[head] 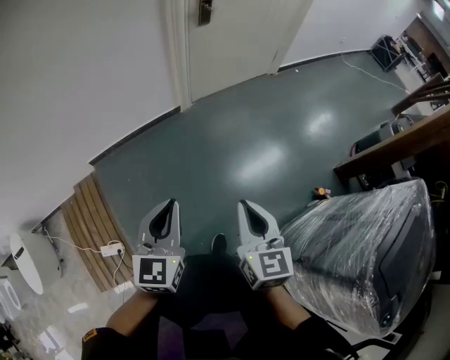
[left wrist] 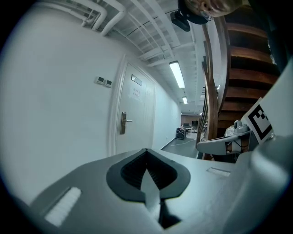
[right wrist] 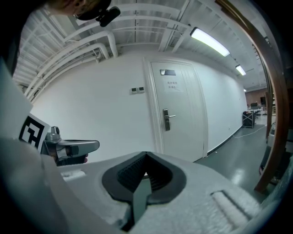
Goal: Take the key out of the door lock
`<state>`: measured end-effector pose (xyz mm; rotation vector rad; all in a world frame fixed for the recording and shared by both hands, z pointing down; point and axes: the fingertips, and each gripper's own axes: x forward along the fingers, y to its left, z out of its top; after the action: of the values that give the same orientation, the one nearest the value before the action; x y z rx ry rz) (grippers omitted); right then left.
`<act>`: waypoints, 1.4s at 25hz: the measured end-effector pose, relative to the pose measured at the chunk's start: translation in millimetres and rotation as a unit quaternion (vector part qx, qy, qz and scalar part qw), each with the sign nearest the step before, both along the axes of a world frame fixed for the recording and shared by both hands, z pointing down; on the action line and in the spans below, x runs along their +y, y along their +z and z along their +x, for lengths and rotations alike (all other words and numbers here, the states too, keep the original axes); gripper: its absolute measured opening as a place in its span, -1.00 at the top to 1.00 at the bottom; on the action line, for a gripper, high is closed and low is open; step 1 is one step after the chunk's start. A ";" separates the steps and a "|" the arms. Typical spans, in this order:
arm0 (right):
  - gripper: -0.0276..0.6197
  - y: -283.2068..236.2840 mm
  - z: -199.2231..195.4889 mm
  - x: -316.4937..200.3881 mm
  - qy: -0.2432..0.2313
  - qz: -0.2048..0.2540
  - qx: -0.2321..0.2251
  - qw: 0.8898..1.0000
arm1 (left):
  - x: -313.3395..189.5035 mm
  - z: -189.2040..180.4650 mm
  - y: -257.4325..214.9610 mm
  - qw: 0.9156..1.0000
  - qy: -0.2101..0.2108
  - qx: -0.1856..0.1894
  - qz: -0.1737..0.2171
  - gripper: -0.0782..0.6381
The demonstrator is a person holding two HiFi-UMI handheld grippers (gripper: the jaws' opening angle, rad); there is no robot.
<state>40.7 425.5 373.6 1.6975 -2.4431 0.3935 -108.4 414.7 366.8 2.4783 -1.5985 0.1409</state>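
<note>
A white door (right wrist: 179,109) stands shut several steps ahead, with a metal lock plate and lever handle (right wrist: 167,119). The same door shows in the left gripper view (left wrist: 135,116) with its handle (left wrist: 123,122), and at the top of the head view (head: 232,35) with the plate (head: 204,10). The key is too small to make out. My left gripper (head: 167,204) and right gripper (head: 246,205) are held low side by side, far from the door. Both are shut with nothing between the jaws.
Dark green floor (head: 239,140) stretches to the door. A plastic-wrapped bulky object (head: 373,253) sits at the right beside a wooden stair rail (head: 394,144). Wooden slats (head: 91,228) and a power strip (head: 110,249) lie at the left by the wall. A corridor (left wrist: 185,135) runs on past the door.
</note>
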 end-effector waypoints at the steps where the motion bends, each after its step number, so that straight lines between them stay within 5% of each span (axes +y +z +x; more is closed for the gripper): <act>1: 0.94 0.2 4.9 -2.1 0.002 0.001 0.001 1.000 | -1.9 3.7 -1.2 1.000 -0.003 0.000 0.002 0.73; 17: 0.94 6.2 41.4 -49.5 0.009 0.004 -0.011 1.000 | -47.8 29.5 -4.1 0.999 -0.047 -0.003 0.013 0.73; 35: 0.94 18.1 73.6 -75.4 0.006 -0.003 -0.018 1.000 | -73.1 69.6 12.7 0.999 -0.032 -0.016 -0.001 0.73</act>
<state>114.3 350.1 391.7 1.7181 -2.4549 0.4353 -38.8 341.6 379.5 2.4326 -1.6860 0.1738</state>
